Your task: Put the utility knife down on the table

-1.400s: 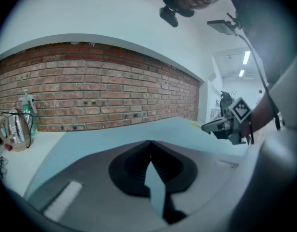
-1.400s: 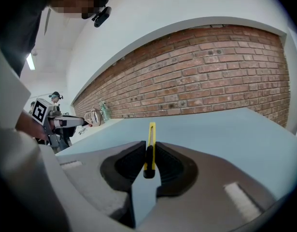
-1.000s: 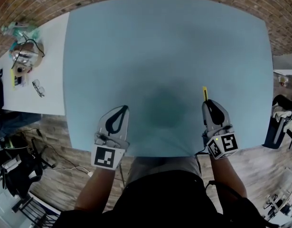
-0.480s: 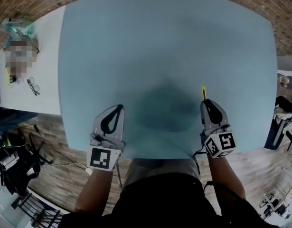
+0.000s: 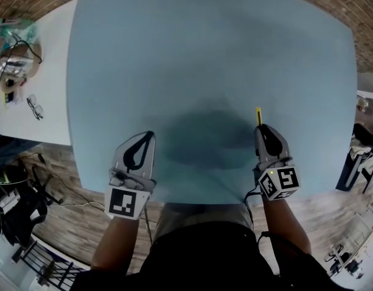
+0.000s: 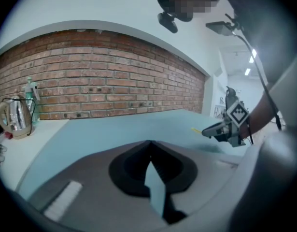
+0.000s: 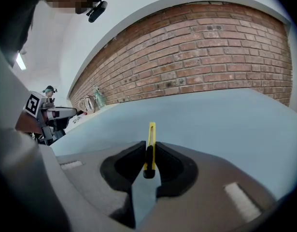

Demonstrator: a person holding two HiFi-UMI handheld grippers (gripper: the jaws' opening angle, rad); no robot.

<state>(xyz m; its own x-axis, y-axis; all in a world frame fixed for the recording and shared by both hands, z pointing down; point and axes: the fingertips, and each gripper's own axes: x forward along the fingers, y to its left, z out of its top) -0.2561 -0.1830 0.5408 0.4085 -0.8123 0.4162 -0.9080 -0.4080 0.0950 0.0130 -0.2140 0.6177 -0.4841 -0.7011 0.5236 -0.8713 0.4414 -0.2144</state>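
A slim yellow and black utility knife (image 7: 149, 149) stands on edge between the tips of my right gripper (image 7: 148, 146), which is shut on it; its yellow end (image 5: 258, 116) pokes out ahead over the light blue table (image 5: 204, 59). In the head view the right gripper (image 5: 259, 127) hangs low over the table's near right part. My left gripper (image 5: 148, 134) is over the near left part, its jaws (image 6: 149, 143) closed tip to tip with nothing between them. The left gripper view also catches the right gripper (image 6: 210, 130) with the knife tip.
A white side table (image 5: 34, 96) at the left carries a kettle (image 6: 15, 117), a bottle (image 6: 30, 100), glasses (image 5: 33, 107) and other small things. A brick wall (image 7: 211, 57) runs behind the blue table. Chairs and cables lie on the wooden floor (image 5: 65, 174) at the left.
Both grippers have sunk a little toward the table, the right one with the knife still gripped. The head camera has shifted, so the table sits lower and wider in view.
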